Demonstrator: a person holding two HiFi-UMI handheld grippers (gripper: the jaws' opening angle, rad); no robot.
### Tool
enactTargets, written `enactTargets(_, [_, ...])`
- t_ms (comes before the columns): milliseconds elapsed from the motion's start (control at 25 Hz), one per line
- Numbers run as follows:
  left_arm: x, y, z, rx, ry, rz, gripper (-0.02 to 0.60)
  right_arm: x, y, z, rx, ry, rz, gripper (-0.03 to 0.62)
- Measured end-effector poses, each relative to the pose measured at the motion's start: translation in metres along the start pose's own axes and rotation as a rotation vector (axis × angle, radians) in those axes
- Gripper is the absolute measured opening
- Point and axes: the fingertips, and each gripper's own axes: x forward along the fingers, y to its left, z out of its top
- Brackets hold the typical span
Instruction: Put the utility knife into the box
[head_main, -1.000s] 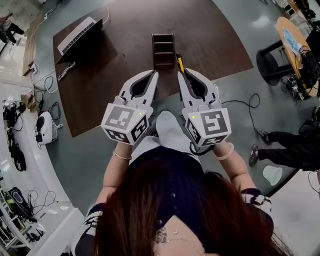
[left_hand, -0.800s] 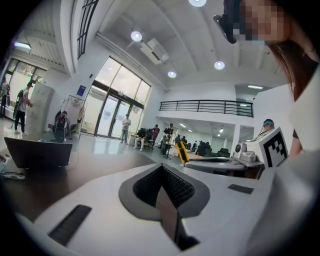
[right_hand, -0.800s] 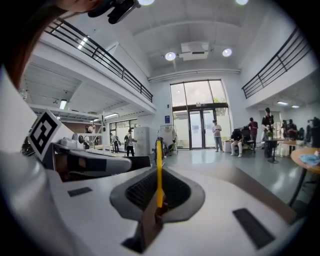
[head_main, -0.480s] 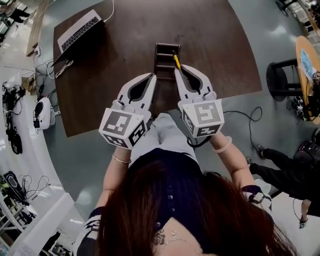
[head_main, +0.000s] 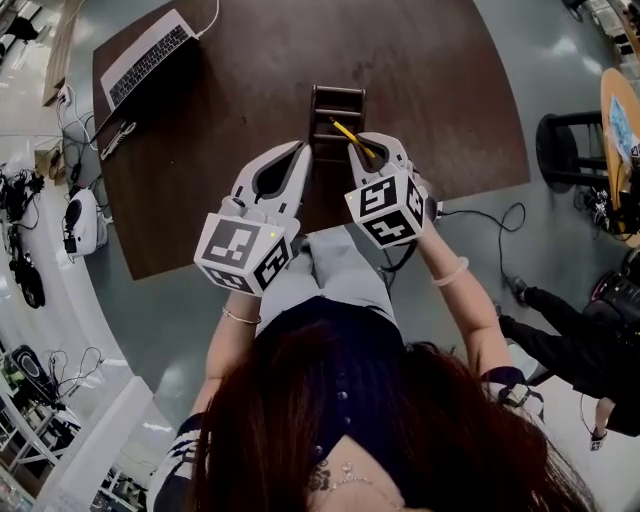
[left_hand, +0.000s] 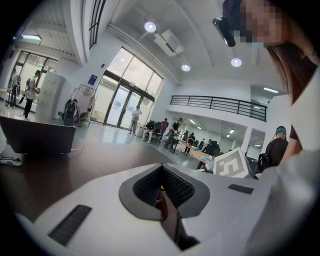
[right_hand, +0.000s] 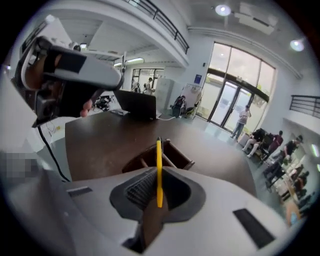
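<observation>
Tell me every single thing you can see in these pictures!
Table: one, dark brown, in the middle of the room.
Box: one, dark brown with compartments, on the table just ahead of the tongs.
Utility knife: one, yellow, held over the box.
Laptop: one, silver-grey, open at the table's far left corner.
Stool: one, black, on the grey floor to the right.
Cable: one, black, on the floor right of the table.
Left tongs: one, white, shut and empty, beside the box.
Right tongs: one, white, shut on the utility knife.
</observation>
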Motion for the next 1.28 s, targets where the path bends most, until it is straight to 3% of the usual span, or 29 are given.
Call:
enactTargets(280, [0.004, 0.009, -0.004, -0.023, 0.014, 0.004, 0.002, 0.032, 0.006, -0.01, -0.038, 0.117, 0.064, 0.037])
enactTargets(800, [0.016, 0.013, -0.019, -0.04, 0.062, -0.012, 0.002, 0.047, 0.005, -0.019, 0.07, 0.171, 0.111, 0.037])
enactTargets(1280, [0.014, 0.018, -0.022, -0.063, 0.065, -0.018, 0.002, 0.052, 0.005, -0.015, 0.071, 0.194, 0.131, 0.038])
